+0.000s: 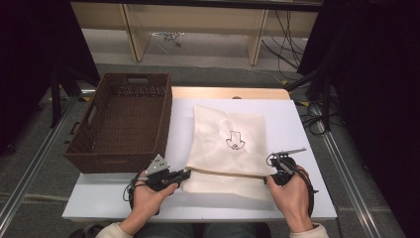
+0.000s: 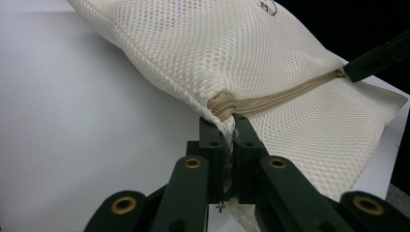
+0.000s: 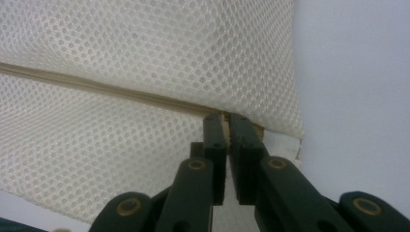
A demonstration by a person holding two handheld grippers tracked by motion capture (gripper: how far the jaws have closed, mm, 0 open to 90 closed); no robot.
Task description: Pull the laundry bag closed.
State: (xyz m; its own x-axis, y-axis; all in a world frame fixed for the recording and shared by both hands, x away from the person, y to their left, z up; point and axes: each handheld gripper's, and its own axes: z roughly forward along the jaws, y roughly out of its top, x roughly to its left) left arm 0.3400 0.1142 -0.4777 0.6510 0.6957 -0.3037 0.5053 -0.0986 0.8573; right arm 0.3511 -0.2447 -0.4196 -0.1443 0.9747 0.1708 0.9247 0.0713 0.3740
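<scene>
Tools' closed tips hide both zipper ends of mesh bag.

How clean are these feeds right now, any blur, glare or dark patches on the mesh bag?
High view: soft and low in detail, both sides black, the mesh bag evenly lit on the white table. Left gripper view: weave and zipper sharp, background black at upper right. Right gripper view: mesh slightly soft, dimmer, bluish cast; no glare.
</scene>
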